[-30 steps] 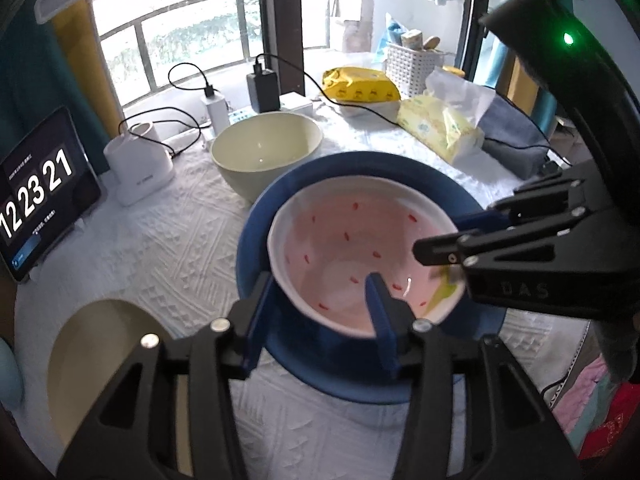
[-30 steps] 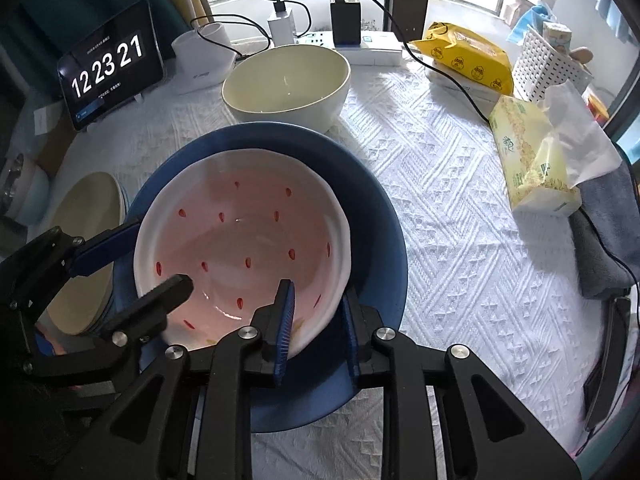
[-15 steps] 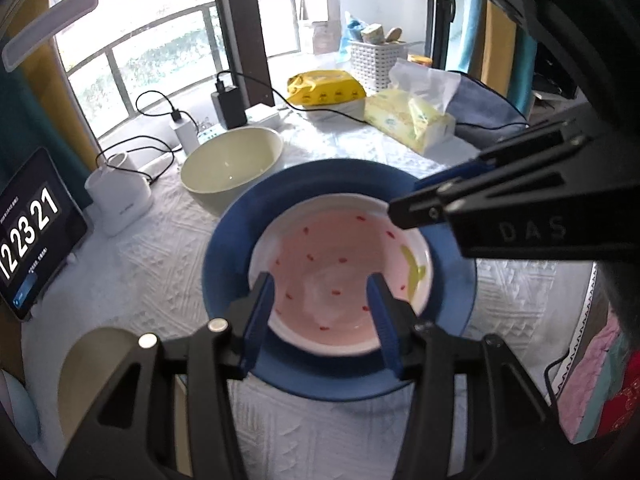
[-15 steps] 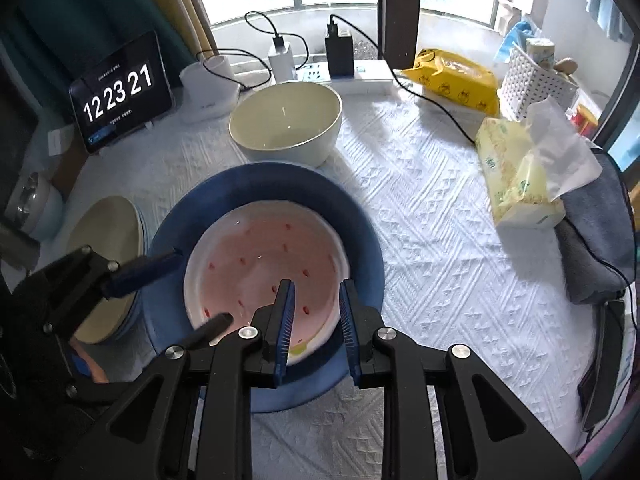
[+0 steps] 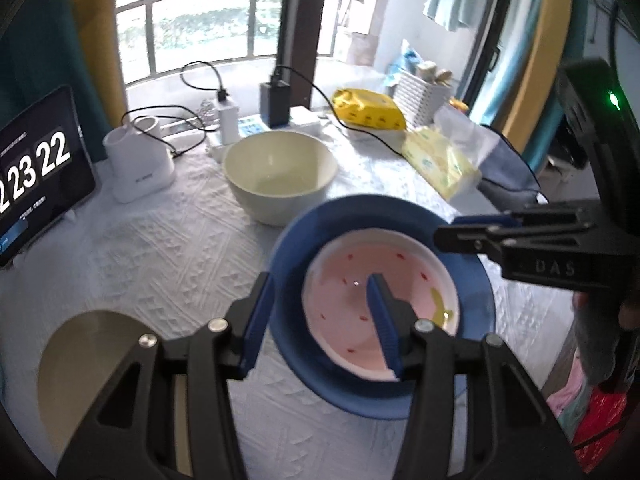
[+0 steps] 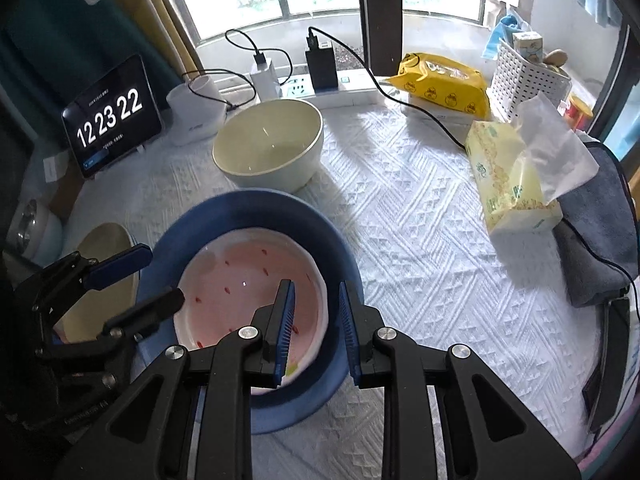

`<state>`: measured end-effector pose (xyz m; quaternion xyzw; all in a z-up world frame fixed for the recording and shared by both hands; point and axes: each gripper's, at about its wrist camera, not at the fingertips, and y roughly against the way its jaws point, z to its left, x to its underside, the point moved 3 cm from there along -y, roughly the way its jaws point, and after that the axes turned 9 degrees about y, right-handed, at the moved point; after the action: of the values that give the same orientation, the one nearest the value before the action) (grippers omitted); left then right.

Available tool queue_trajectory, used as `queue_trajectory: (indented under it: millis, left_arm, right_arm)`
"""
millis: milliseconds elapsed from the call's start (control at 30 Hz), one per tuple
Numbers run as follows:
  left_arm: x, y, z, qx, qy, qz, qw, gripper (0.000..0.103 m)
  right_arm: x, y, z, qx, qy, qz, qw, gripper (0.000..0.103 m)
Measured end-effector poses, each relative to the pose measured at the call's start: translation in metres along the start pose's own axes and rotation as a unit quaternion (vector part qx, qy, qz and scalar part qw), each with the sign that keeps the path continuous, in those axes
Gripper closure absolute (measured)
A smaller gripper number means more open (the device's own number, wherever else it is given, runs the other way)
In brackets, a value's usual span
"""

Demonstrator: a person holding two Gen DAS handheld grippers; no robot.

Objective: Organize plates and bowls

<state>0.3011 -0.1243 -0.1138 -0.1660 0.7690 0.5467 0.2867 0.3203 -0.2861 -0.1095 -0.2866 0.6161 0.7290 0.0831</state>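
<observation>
Blue pads line the fingers of both grippers, and each pair straddles the edge of the same dishes. The left gripper (image 5: 320, 312) has its jaws parted wide: one finger sits outside the left wall of the blue plate (image 5: 472, 280) and the other reaches over the pink bowl (image 5: 348, 280), with no clear squeeze on either rim. The right gripper (image 6: 316, 324) is narrower but also open, one finger inside the pink bowl (image 6: 240, 280) and the other outside the rim of the blue plate (image 6: 256, 212), a visible gap on both sides. That pink bowl, dotted with red marks, nests inside the blue plate, which rests on the white tablecloth (image 6: 420, 240). Just beyond the plate stands a cream bowl (image 6: 268, 144), close to its far rim; I cannot tell whether they touch. To the left, a tan plate (image 5: 96, 356) lies near the table edge. Farther back are a tablet clock (image 6: 112, 116) reading 12 23 22, a white mug-shaped device (image 5: 138, 164), chargers with cables, a yellow wipes pack (image 6: 440, 84), a tissue box (image 6: 508, 176) and a white basket (image 6: 524, 80).
</observation>
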Motion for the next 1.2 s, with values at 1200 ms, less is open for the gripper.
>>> queue_trajectory:
  millis: [1200]
  left_arm:
    - [-0.077, -0.067, 0.048, -0.031, 0.127, 0.019, 0.9912, 0.053]
  right_arm:
    - [-0.081, -0.055, -0.022, -0.031, -0.017, -0.022, 0.999, 0.069]
